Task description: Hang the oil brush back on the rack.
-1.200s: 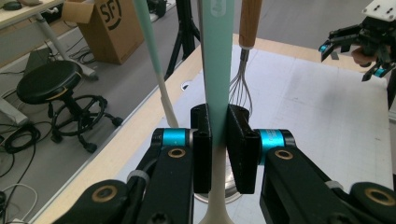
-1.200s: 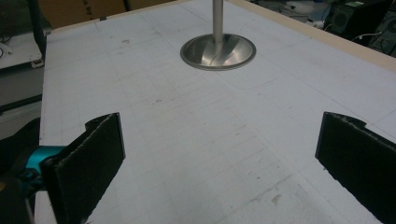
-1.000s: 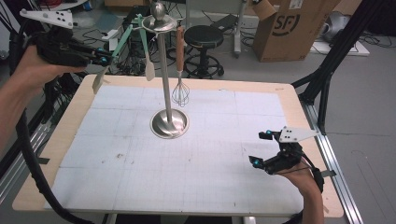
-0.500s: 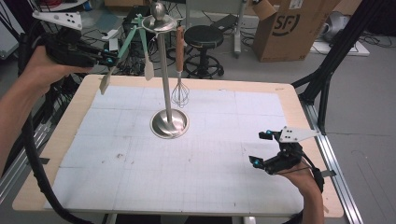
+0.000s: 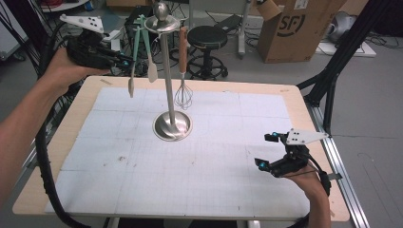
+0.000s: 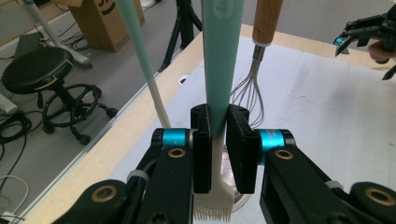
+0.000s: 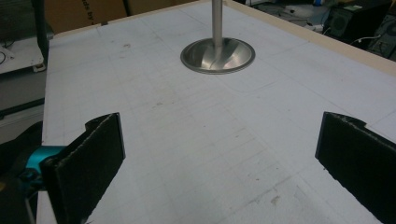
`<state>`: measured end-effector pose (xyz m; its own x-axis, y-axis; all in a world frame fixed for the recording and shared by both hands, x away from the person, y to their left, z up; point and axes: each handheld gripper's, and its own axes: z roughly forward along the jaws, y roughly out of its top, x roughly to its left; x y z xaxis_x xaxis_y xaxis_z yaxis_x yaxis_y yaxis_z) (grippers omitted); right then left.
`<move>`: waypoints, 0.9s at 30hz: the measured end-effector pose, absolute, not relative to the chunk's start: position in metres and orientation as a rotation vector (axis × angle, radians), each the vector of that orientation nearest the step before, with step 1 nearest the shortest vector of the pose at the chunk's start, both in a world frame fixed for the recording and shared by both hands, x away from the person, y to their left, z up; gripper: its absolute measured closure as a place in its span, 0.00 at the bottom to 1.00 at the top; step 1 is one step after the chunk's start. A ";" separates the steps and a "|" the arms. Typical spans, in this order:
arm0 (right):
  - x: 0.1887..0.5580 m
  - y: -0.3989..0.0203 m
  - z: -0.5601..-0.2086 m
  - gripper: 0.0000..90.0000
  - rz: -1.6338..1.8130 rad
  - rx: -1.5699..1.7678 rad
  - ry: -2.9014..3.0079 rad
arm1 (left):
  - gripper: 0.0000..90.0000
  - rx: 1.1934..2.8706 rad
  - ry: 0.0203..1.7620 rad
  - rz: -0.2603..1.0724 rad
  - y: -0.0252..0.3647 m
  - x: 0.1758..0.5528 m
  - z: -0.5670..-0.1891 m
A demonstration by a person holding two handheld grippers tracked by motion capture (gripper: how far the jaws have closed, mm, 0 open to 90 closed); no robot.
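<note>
A steel utensil stand [image 5: 171, 124] rises from a round base on the white mat. From its top ring hang a whisk [image 5: 183, 92] with a wooden handle and a mint-handled spatula [image 5: 151, 71]. At the back left my left gripper [image 5: 127, 63] is shut on the mint handle of a brush [image 5: 131, 80], which hangs upright just left of the spatula with its top end close to the ring. In the left gripper view the pads of my left gripper [image 6: 219, 135] press on the brush handle [image 6: 222, 60], with white bristles below. My right gripper [image 5: 266, 151] rests open and empty near the mat's right front.
The table's wooden rim [image 5: 66, 133] frames the mat [image 5: 204, 166]. Behind the table stand a black stool [image 5: 206, 40] and a cardboard box [image 5: 297, 28]. A black cable [image 5: 45, 166] trails down the left side. In the right gripper view the stand's base [image 7: 217, 55] lies ahead.
My left gripper has carried the brush to the right, toward the stand, so it now hangs close beside the spatula. The right gripper has stayed put.
</note>
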<state>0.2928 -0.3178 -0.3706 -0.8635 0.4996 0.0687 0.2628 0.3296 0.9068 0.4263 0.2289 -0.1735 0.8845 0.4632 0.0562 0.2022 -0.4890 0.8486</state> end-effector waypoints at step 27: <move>0.288 -0.322 -0.372 0.00 1.579 0.708 2.349 | 0.12 2.041 0.547 0.369 0.243 0.382 -0.207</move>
<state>0.2880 -0.3216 -0.3723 -0.8586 0.5062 0.0808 0.2659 0.3051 0.9144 0.3823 0.2435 -0.2065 0.8539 0.5190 0.0381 0.2303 -0.4426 0.8667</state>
